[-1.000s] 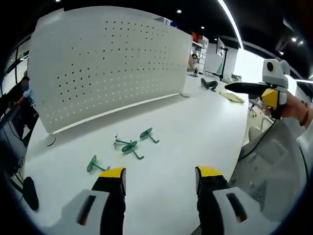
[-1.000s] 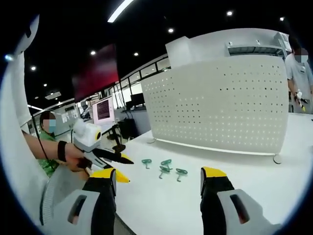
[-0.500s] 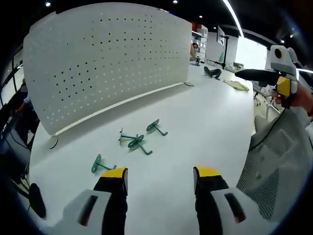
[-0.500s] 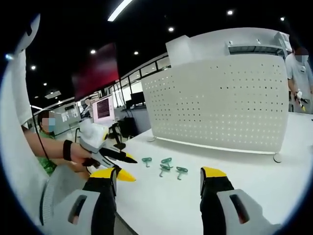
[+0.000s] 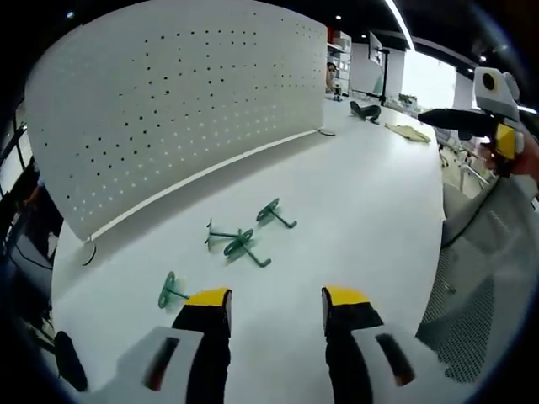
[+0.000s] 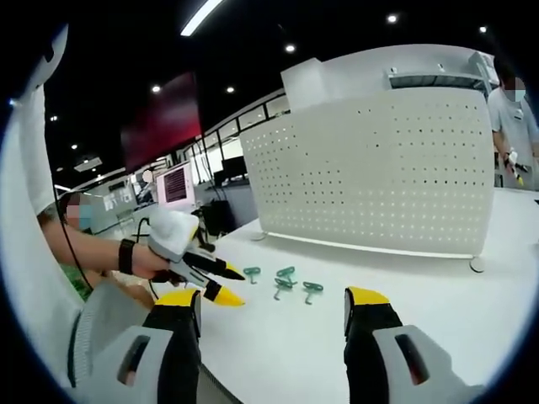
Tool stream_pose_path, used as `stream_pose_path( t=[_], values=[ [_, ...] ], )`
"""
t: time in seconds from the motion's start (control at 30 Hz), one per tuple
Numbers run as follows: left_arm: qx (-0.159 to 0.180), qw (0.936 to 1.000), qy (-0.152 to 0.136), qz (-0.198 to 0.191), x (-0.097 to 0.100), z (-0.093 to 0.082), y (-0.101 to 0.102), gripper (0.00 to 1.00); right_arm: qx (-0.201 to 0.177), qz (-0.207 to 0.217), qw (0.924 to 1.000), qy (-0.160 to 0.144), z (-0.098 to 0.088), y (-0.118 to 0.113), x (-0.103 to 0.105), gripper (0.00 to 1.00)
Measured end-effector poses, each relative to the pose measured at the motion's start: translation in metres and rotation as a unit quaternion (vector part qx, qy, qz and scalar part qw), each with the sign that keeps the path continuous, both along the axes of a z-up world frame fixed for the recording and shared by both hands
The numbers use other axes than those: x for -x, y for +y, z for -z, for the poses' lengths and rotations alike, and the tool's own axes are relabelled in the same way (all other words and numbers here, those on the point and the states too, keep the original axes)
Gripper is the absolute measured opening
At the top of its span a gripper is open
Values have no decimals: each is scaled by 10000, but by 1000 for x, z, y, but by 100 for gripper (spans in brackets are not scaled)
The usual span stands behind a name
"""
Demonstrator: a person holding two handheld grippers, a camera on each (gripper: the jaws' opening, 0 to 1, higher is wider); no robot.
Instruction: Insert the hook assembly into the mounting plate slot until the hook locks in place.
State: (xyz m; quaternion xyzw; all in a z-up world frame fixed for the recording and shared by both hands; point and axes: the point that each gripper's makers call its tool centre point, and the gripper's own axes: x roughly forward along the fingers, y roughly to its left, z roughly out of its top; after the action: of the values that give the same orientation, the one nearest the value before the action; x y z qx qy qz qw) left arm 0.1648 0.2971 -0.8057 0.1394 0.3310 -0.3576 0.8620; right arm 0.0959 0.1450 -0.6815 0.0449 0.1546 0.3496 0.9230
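A white perforated mounting plate (image 5: 168,109) stands upright along the far side of the white table (image 5: 362,210). Several green hooks lie loose in front of it: one (image 5: 275,214) furthest right, a tangled pair (image 5: 237,244), and one (image 5: 171,292) just left of my left fingertip. My left gripper (image 5: 276,299) is open and empty, low over the table short of the hooks. In the right gripper view the same plate (image 6: 379,177) and hooks (image 6: 286,273) show, with my left gripper (image 6: 221,284) reaching in beside them. My right gripper (image 6: 274,299) is open, empty, held back from the table.
A grey mesh chair back (image 5: 472,311) stands at the table's right edge, below my right gripper (image 5: 484,118). Dark and yellowish items (image 5: 408,132) lie at the table's far end. A person (image 6: 509,109) stands behind the plate's right end, and the plate's foot (image 6: 477,267) rests there.
The left gripper has moved forward and down toward the hooks, which now lie nearer its jaws. In the right gripper view it has slid right, close to the leftmost hook. The hooks have not moved.
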Motion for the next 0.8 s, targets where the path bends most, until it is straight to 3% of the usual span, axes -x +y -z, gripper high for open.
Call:
stream_pose_path(
  t=[0.43,0.8],
  values=[
    [-331,9991,-99,238,-18,7,-1,42,38,-10,10000,41,2,-2,-2,70],
    [-714,9970,-103,287,-23,17,4,35,24,-17,9999,139,6,-3,-1,69]
  ],
)
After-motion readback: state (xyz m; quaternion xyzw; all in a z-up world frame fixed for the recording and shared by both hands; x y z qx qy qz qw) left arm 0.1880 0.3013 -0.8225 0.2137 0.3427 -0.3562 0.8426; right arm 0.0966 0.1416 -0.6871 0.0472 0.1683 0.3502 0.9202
